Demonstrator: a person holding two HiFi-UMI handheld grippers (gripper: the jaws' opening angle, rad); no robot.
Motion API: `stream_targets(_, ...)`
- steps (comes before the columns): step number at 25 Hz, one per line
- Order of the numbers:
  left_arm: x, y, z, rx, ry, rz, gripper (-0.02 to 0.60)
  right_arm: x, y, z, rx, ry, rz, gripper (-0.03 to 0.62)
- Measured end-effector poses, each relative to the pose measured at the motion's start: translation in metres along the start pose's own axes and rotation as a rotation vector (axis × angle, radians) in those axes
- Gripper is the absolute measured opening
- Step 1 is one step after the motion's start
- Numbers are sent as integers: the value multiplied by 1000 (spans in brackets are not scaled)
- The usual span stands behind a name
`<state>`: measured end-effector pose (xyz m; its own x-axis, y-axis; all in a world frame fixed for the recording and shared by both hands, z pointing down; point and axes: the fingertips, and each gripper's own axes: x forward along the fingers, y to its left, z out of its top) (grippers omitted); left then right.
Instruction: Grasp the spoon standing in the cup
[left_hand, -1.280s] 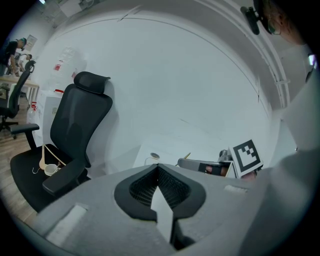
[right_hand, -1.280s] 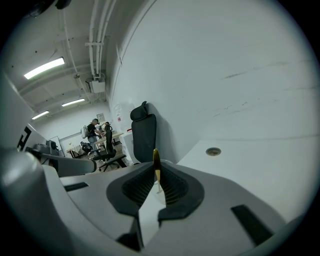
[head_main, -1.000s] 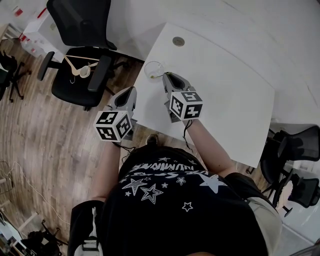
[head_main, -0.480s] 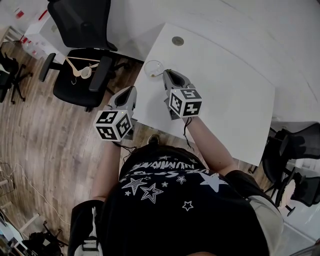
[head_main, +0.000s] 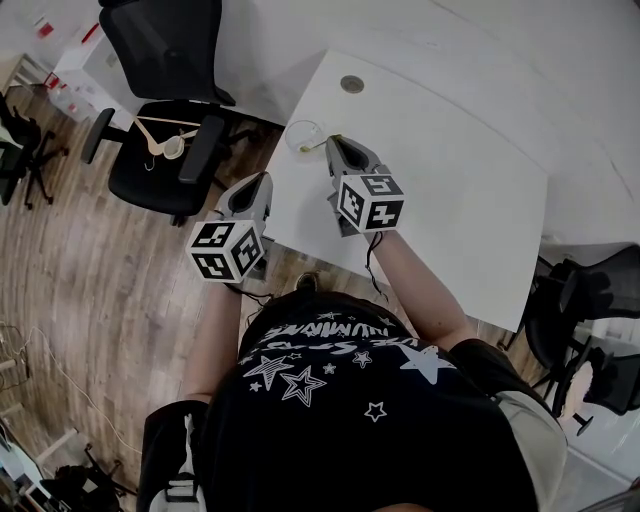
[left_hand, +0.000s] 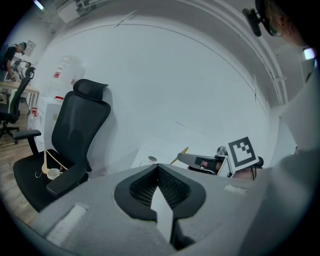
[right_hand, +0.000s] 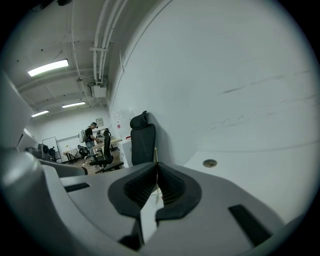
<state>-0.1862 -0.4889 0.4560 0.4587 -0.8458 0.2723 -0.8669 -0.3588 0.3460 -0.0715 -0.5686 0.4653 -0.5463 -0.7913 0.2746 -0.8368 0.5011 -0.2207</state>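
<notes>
A clear glass cup (head_main: 304, 134) stands near the left corner of the white table (head_main: 450, 180), with a thin yellowish spoon (head_main: 322, 144) leaning out of it. My right gripper (head_main: 334, 148) is right beside the cup's rim and is shut on the spoon. In the right gripper view the slim handle (right_hand: 155, 156) rises from between the closed pads. My left gripper (head_main: 262, 181) hangs off the table's left edge, above the wooden floor. Its jaws are shut with nothing in them (left_hand: 158, 168). From the left gripper view the right gripper (left_hand: 200, 161) shows with the spoon handle (left_hand: 183, 151) sticking out.
A black office chair (head_main: 160, 110) with a wooden hanger (head_main: 158, 135) on its seat stands left of the table. A round cable grommet (head_main: 352, 84) sits in the table's far part. More chairs (head_main: 585, 320) stand at the right. A person (right_hand: 92, 133) is far back in the room.
The right gripper has stayed at the cup and edged slightly toward its rim. The left gripper has not moved.
</notes>
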Motion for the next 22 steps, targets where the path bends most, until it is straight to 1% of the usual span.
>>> stream_targets(7,-12,-16,10,23,-33,0,5,-22,9,35,7,-87,21,15)
stream_targets(12,-22,-37,11,40,-46,-17,5,-51,12,55,6,-143,19,15)
stream_targets(17,-31,-65,7,57,-50,-44,5,-92,8,61,8,-182,0,15)
stream_targets(22,-36,-97,-5,56,-42,-75,5,-132,-3,52,14,-190,-38,15)
